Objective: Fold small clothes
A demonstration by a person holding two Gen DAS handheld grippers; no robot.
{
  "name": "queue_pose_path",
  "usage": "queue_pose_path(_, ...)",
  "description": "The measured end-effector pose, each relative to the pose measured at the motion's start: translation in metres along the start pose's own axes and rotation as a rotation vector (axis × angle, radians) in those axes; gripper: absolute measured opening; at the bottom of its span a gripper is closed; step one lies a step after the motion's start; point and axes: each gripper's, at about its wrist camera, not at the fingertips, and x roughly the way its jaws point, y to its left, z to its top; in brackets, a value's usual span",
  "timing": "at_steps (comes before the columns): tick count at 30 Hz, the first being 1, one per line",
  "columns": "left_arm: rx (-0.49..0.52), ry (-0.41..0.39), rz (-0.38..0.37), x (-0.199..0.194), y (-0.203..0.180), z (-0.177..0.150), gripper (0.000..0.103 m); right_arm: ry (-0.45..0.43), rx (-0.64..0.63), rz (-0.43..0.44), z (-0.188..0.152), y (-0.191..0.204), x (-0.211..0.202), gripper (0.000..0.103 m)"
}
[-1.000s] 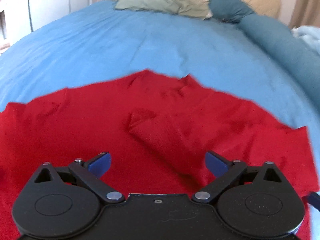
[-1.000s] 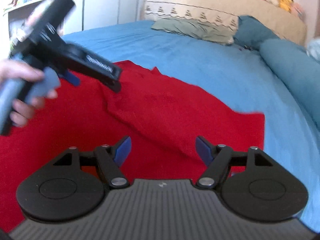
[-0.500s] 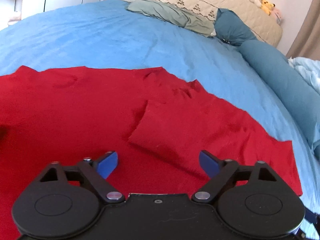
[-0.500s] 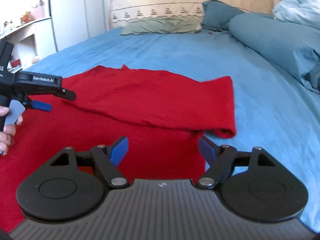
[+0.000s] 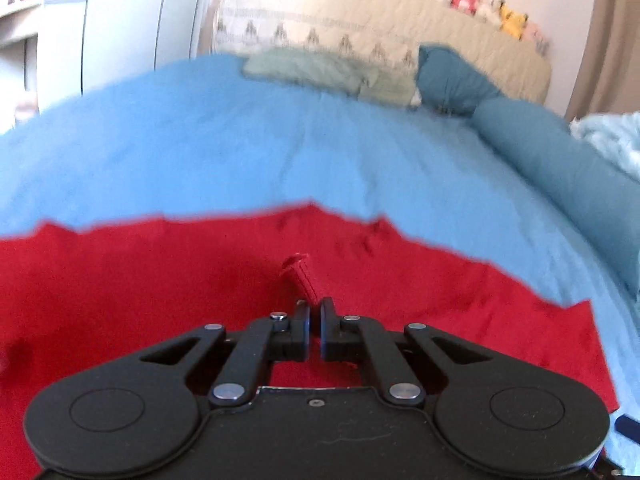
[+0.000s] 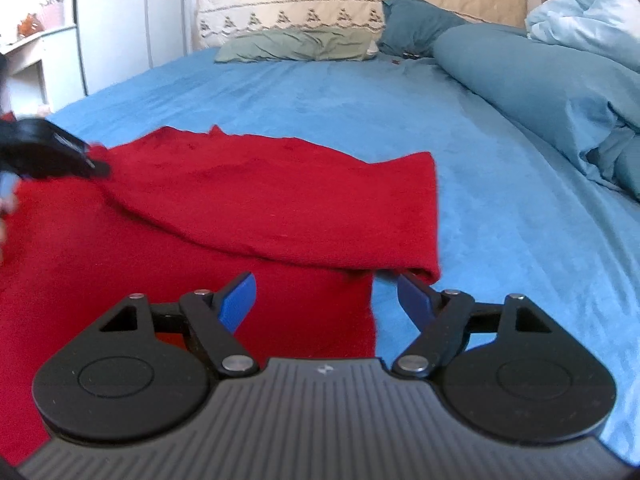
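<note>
The red garment [image 5: 160, 300] runs off the left wrist view's edge at nine o'clock, and the gripper body hides its near part at six. In the right wrist view, the left gripper [image 6: 96, 168] is blurred at nine o'clock, the hand behind it cut off.

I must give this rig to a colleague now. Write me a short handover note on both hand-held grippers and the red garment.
Left hand-held gripper: shut on a pinched fold of the red garment.
Right hand-held gripper: open, empty, at the garment's right edge.
Garment: spread on the blue bed, one sleeve already folded across the body.
Left to do: bring over the pinched part, then the remaining folds.
</note>
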Motion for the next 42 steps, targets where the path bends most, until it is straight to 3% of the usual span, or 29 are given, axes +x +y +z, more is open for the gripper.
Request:
queue_pose_path(4,0.057,-0.144,0.074,-0.030,0.017,0.018,0.004,0.007,0.034,-0.025,0.004,0.000,0.004,0.094)
queue_pose_path(7,0.076,-0.196,0.146,-0.043,0.042,0.019,0.004,0.039,0.001,-0.046,0.006,0.006,0.015,0.094)
queue_pose_path(13,0.025,-0.130,0.184,-0.033,0.079,0.003,0.004,0.030,-0.099,-0.126,0.011,0.023,0.040,0.093)
queue_pose_path(19,0.003,-0.106,0.175,-0.033,0.085,-0.009,0.004,0.042,-0.028,-0.271,0.022,-0.001,0.053,0.091)
queue_pose_path(27,0.033,0.010,0.191,-0.024,0.098,-0.039,0.006,0.071,-0.036,-0.221,0.007,-0.017,0.045,0.091)
queue_pose_path(31,0.062,0.039,0.243,-0.037,0.095,-0.041,0.022,0.103,-0.100,-0.221,0.014,-0.006,0.032,0.092)
queue_pose_path(34,0.085,-0.056,0.243,-0.062,0.092,-0.036,0.060,0.040,-0.125,-0.077,0.019,0.007,0.010,0.093)
queue_pose_path(37,0.107,-0.073,0.203,-0.066,0.083,-0.025,0.064,0.004,-0.131,0.052,0.027,0.028,0.009,0.094)
queue_pose_path(42,0.068,0.023,0.085,-0.029,0.078,-0.015,0.064,0.026,-0.031,0.112,0.030,0.038,0.045,0.094)
